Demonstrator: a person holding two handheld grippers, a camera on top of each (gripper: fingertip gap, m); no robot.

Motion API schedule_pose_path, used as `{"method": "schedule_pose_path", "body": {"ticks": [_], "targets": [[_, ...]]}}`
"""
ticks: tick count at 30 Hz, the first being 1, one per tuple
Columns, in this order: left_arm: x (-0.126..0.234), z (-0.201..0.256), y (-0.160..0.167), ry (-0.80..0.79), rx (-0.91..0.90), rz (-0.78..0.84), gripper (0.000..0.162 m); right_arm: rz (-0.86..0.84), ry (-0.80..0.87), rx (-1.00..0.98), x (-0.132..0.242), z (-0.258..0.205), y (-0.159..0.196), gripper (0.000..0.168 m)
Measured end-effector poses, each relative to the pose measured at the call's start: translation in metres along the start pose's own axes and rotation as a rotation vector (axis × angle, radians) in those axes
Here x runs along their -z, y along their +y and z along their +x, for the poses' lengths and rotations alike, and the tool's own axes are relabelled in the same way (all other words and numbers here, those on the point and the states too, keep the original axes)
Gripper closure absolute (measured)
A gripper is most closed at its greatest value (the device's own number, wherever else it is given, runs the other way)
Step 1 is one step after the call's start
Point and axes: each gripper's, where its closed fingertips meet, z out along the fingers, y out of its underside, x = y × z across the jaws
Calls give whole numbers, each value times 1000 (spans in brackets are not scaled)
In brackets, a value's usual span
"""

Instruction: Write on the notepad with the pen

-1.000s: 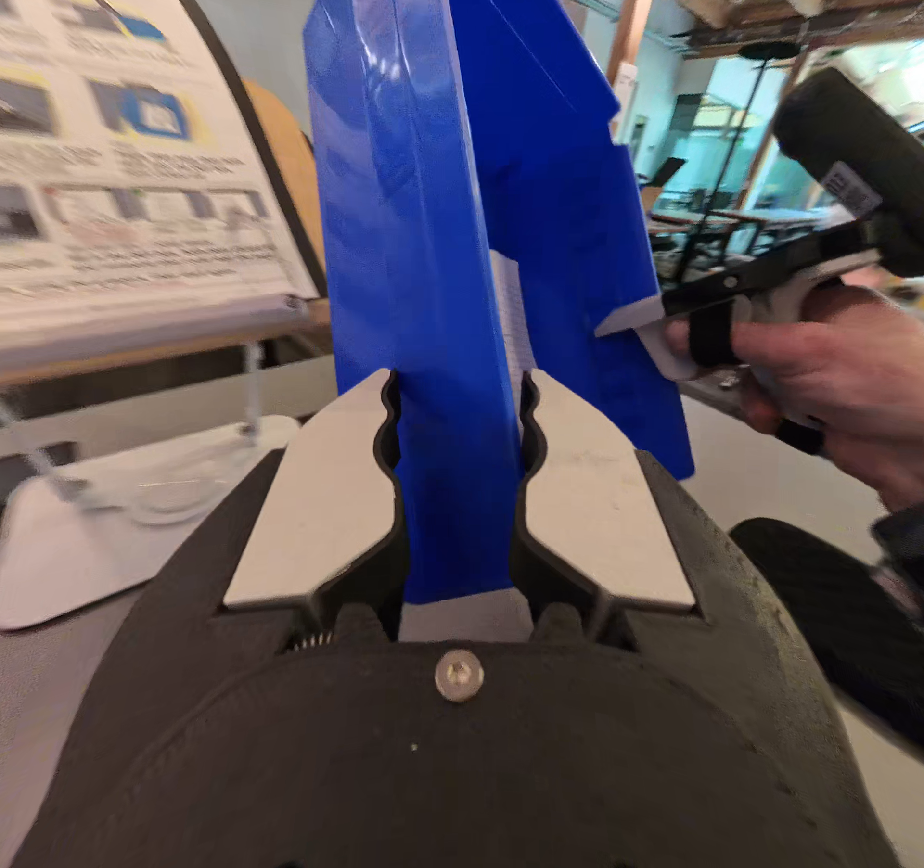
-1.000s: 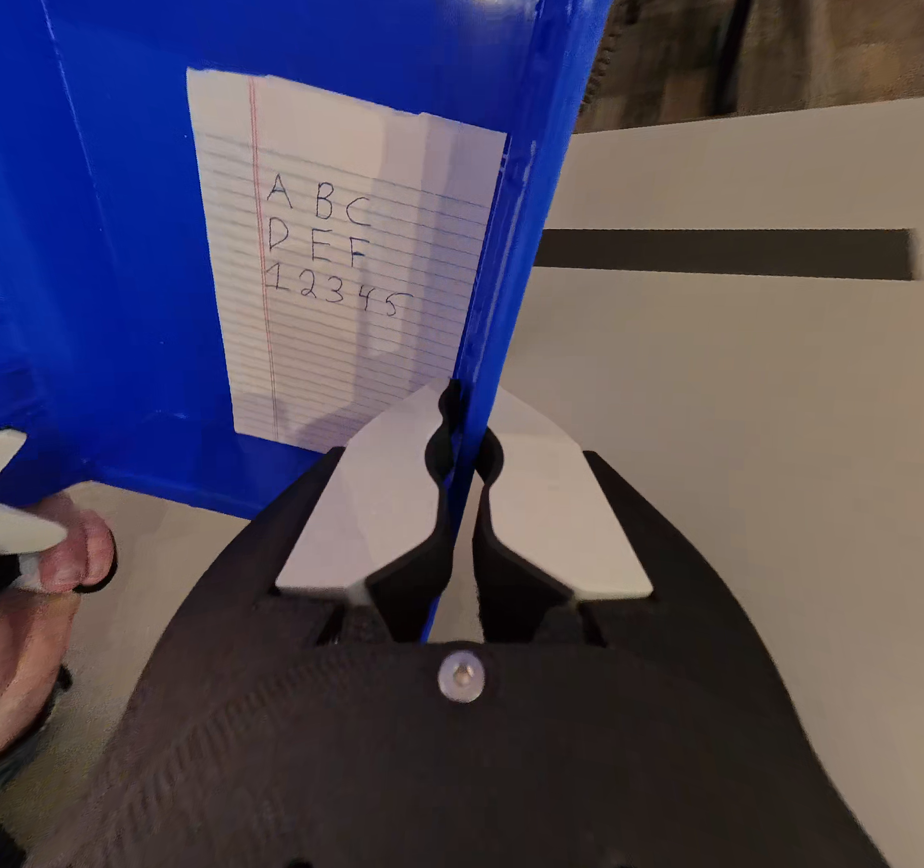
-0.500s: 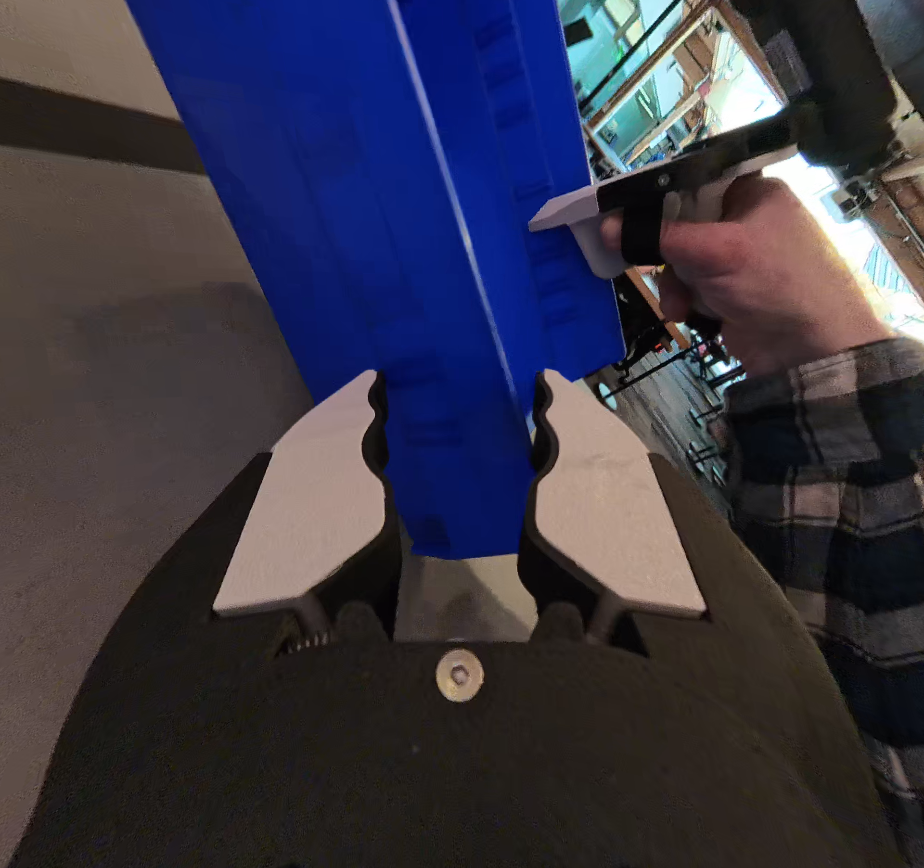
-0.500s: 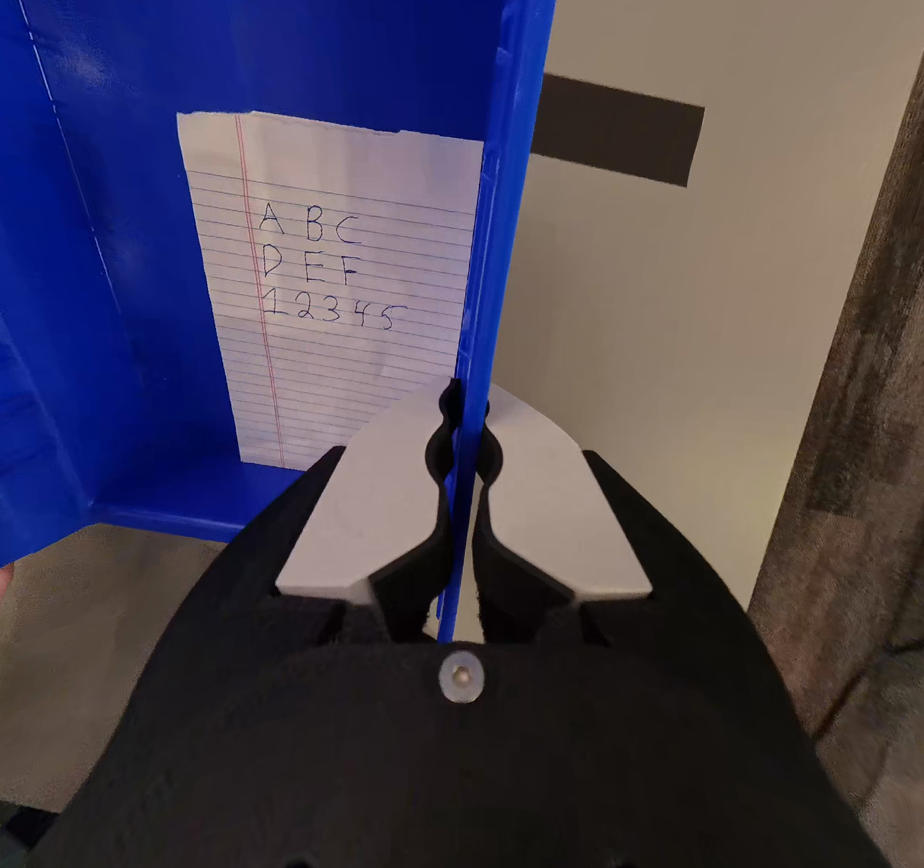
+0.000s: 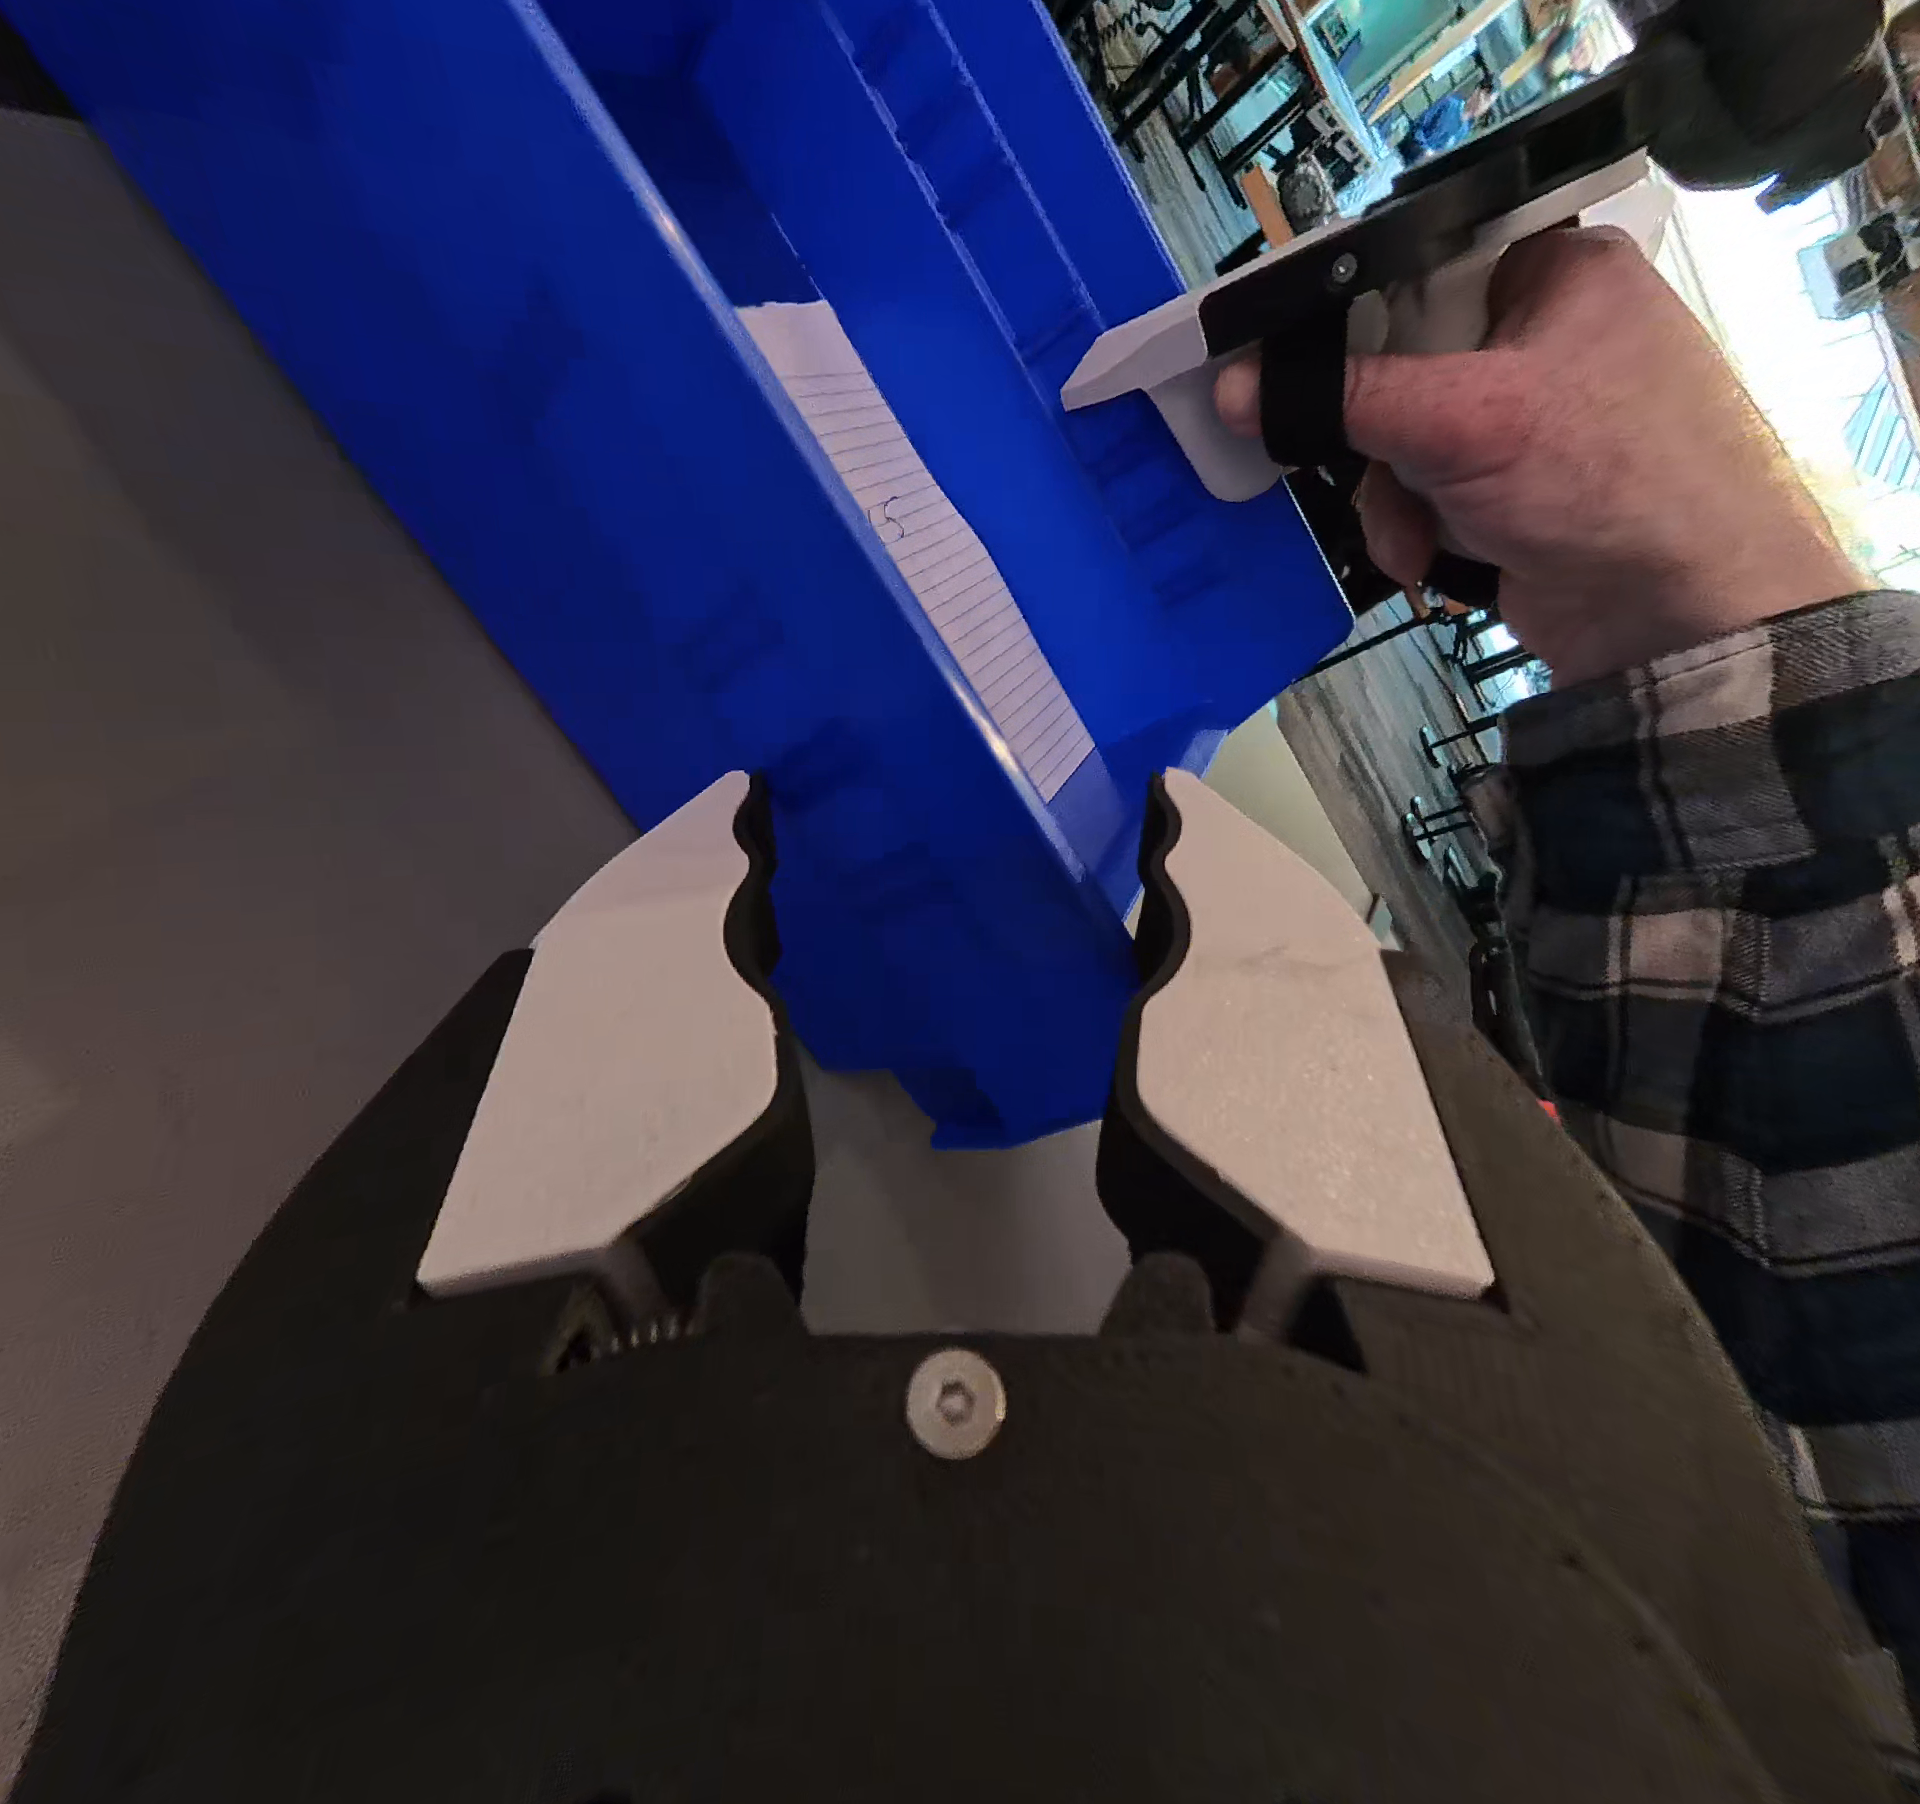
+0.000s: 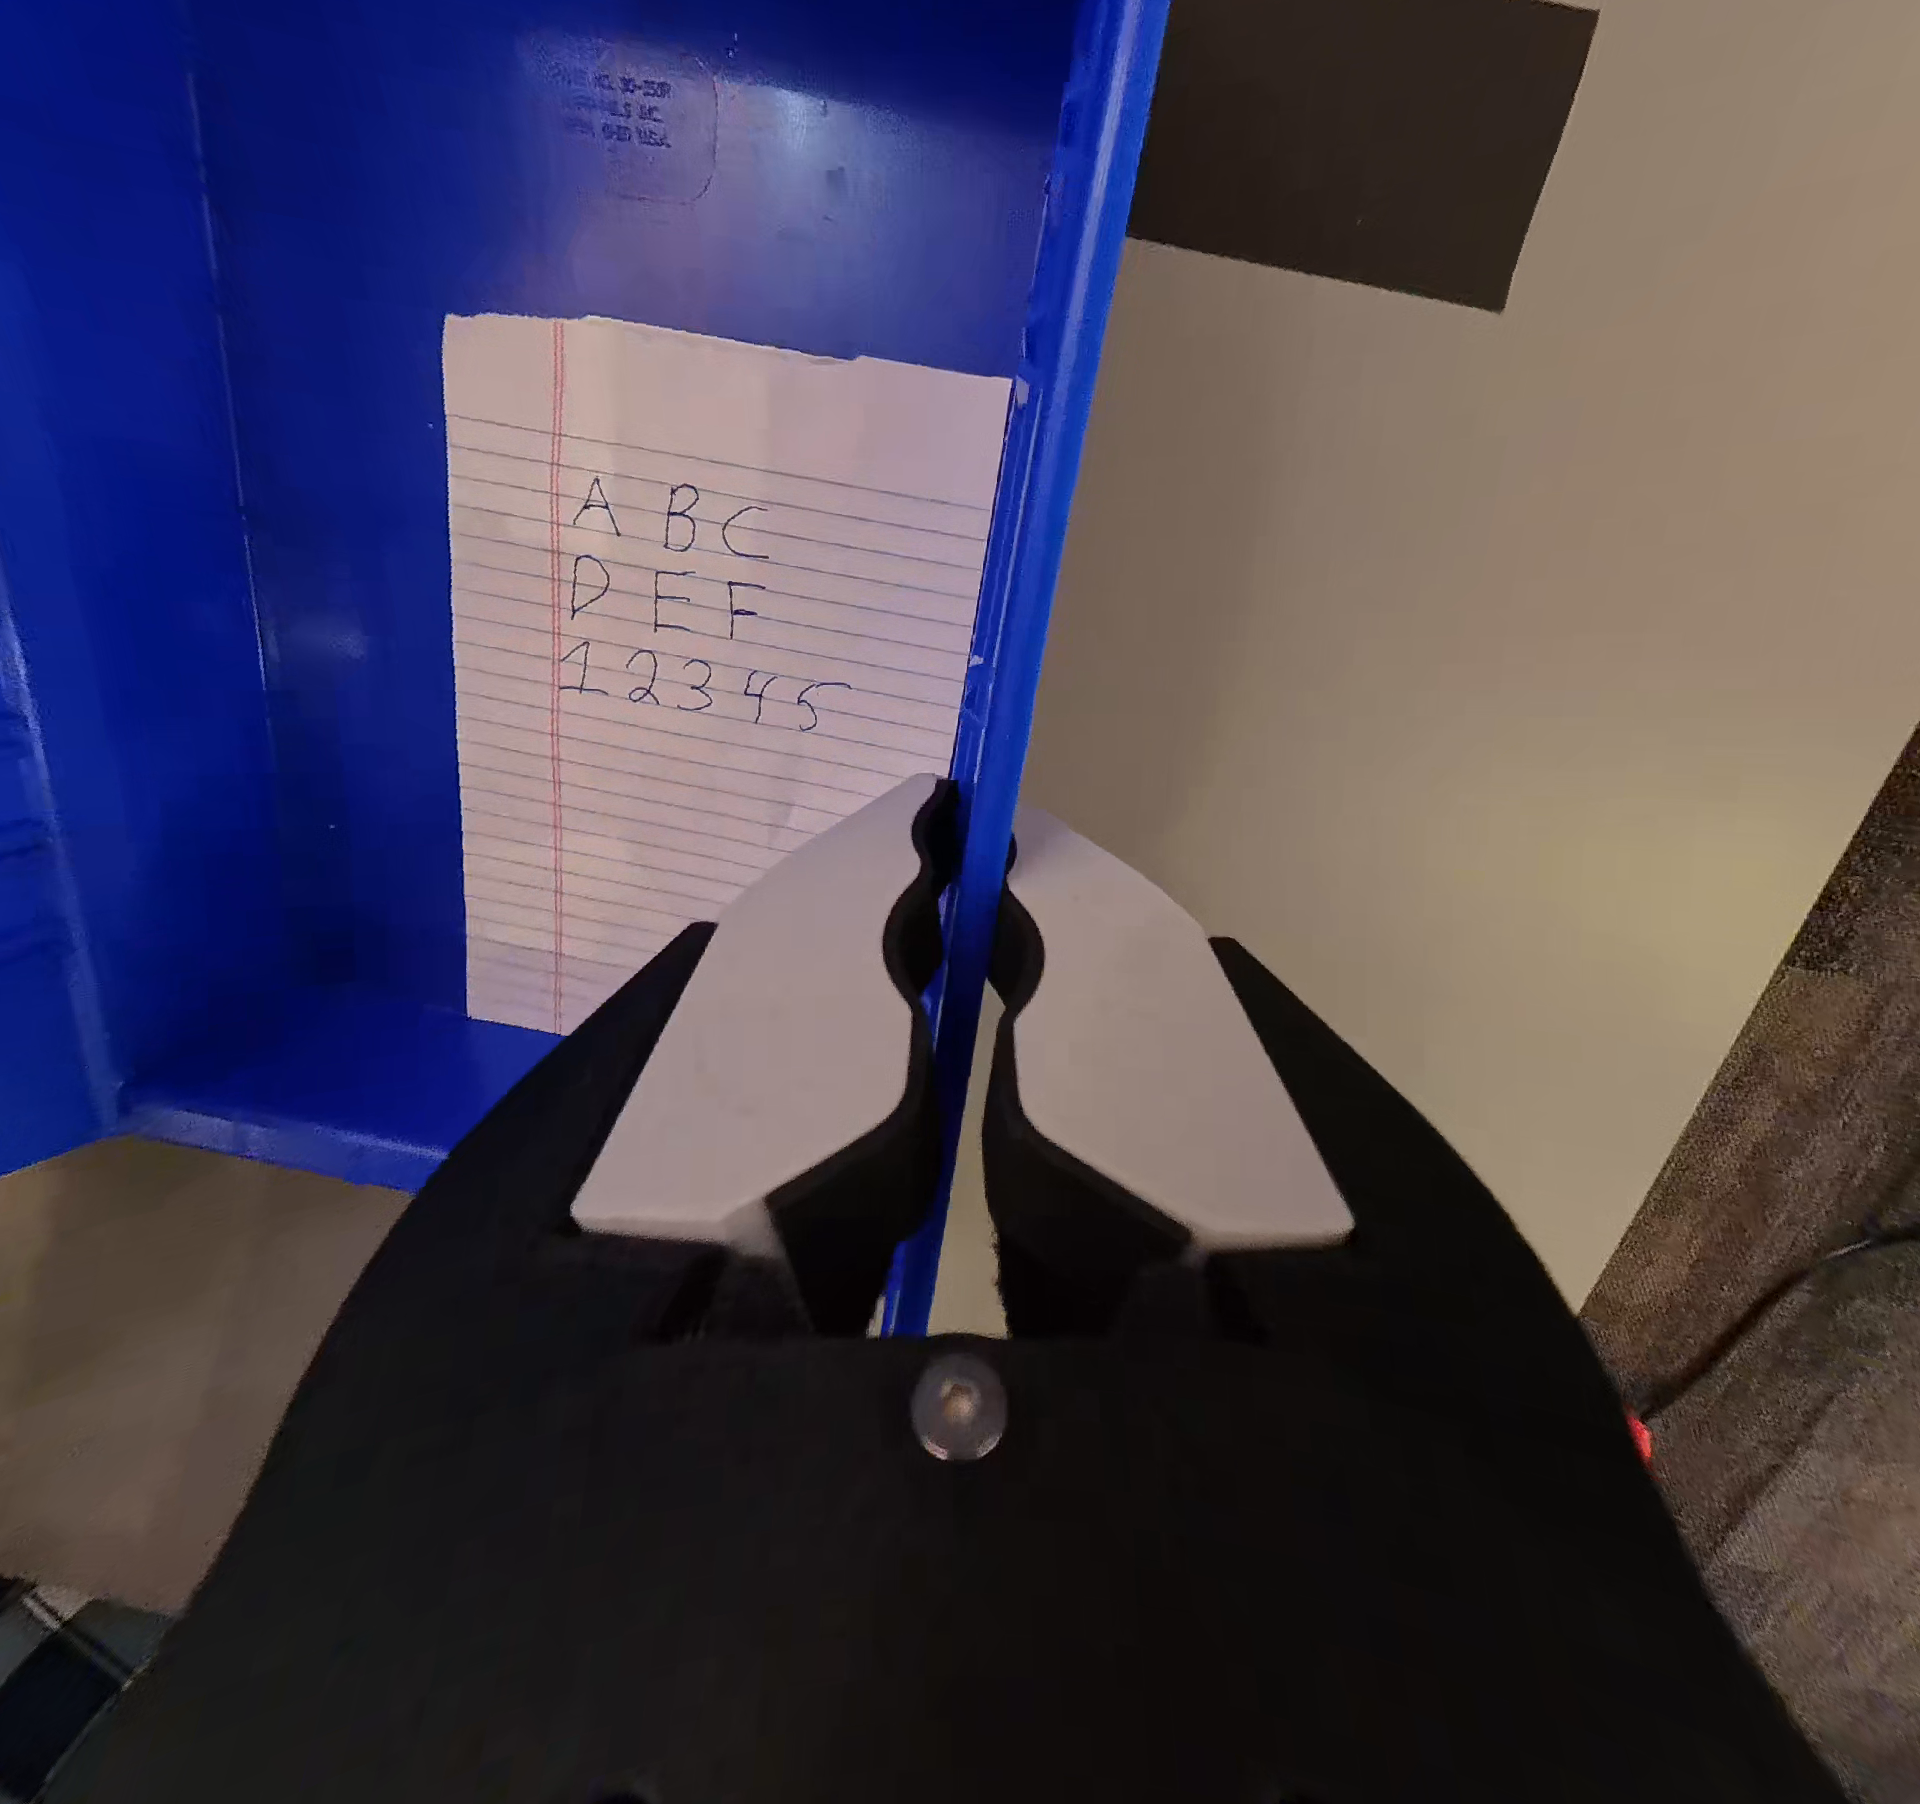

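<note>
A blue plastic bin (image 6: 416, 300) is held up off the table, tilted on its side. A torn lined paper sheet (image 6: 707, 611) with handwriting lies flat against the bin's inner bottom; it also shows in the left wrist view (image 5: 935, 559). My right gripper (image 6: 975, 819) is shut on the bin's thin side wall. My left gripper (image 5: 951, 819) is shut on a thick corner of the bin (image 5: 468, 300), jaws wide apart around it. The right gripper's white finger (image 5: 1143, 372) shows at the bin's far wall. No pen is in view.
A beige table top (image 6: 1455, 715) with a black tape strip (image 6: 1351, 123) lies behind the bin. Grey carpet floor (image 6: 1766, 1339) is past the table's right edge. A person's hand (image 5: 1538, 466) and plaid sleeve (image 5: 1714, 923) hold the right gripper. Some 20 centimetres of space lies between my two pairs of fingers.
The bin has swung and tilted with both grippers holding on. The left view has turned from a poster stand to the table top, and the sheet now shows in it.
</note>
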Motion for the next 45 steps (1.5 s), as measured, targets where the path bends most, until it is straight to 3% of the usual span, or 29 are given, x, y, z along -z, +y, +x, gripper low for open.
{"method": "schedule_pose_path", "body": {"ticks": [3, 7, 11, 14, 17, 20, 24, 27, 32, 36, 43, 45], "targets": [[1, 1, 0, 34, -11, -7, 93, 39, -10, -15, -1, 2, -4, 164], [25, 12, -5, 121, -41, 6, 91, 185, 82, -27, 19, 18, -11, 116], [82, 47, -13, 190, -194, 60, 84, 388, 131, 38, 66, -2, -13, 117], [143, 74, -15, 239, -319, 127, 102, 495, 107, 147, 99, -54, -5, 122], [213, 65, -18, 126, -426, 150, 100, 606, 46, 275, 123, -124, 4, 132], [293, 19, -30, -109, -489, 184, 93, 672, 0, 416, 130, -199, 16, 133], [402, -67, -44, -445, -444, 201, 99, 737, -186, 523, 117, -294, 30, 142], [453, -133, -43, -603, -322, 135, 98, 732, -265, 568, 89, -340, 33, 145], [467, -226, -31, -773, -146, -45, 95, 688, -329, 622, 30, -380, 35, 150], [458, -261, -31, -928, -162, -182, 92, 661, -325, 661, -7, -387, 43, 152], [460, -315, -35, -1127, -114, -303, 111, 642, -309, 706, -31, -386, 55, 155], [459, -325, -29, -1144, -86, -331, 107, 638, -329, 696, -30, -384, 56, 153]]}}
